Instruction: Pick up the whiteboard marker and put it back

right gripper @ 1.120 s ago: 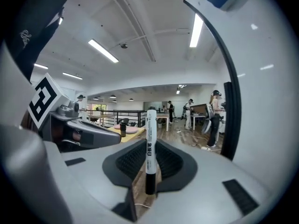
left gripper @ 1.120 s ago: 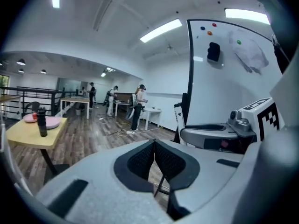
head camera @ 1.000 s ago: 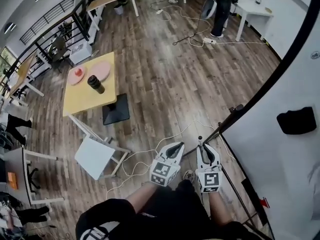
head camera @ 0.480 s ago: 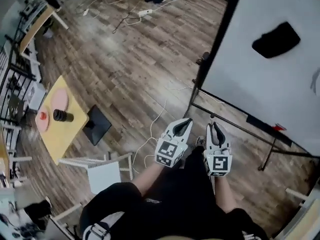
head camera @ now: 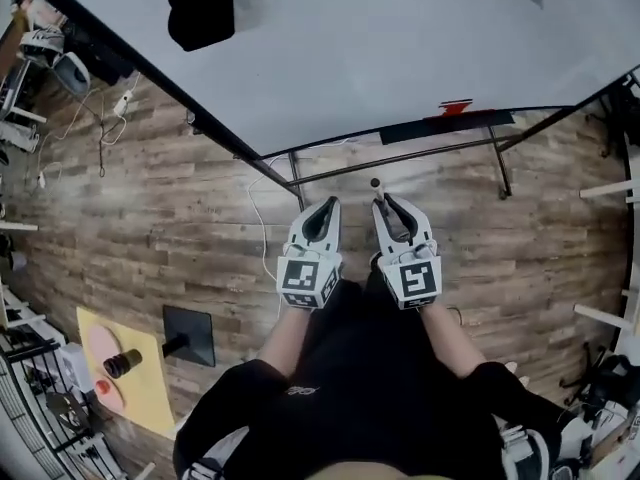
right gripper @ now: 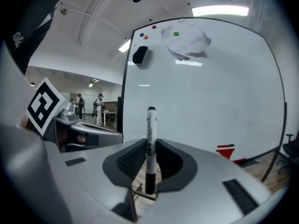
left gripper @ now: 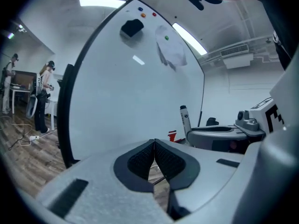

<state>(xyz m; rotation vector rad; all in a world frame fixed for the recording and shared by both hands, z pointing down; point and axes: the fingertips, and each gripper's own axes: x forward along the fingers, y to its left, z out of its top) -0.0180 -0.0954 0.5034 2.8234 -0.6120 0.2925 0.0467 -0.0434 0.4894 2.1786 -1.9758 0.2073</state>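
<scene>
Right hand-held gripper [head camera: 390, 206] is clamping the whiteboard marker [right gripper: 151, 129] upright; left hand-held gripper [head camera: 324, 208] is sitting closed, empty. Approaching the whiteboard's tray [head camera: 430, 128] slowly seems wisest.

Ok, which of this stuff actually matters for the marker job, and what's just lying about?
Job: whiteboard marker, right hand-held gripper shut on it, whiteboard, ledge.
Lying about: black eraser, pinned paper, yellow table, floor cables, left hand-held gripper (shut, empty).

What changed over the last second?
The person turned to face the whiteboard: it swung from the head view's right edge to straight ahead, and the yellow table slid to lower left. Unchanged: right gripper shut on the marker, left gripper shut, empty.
</scene>
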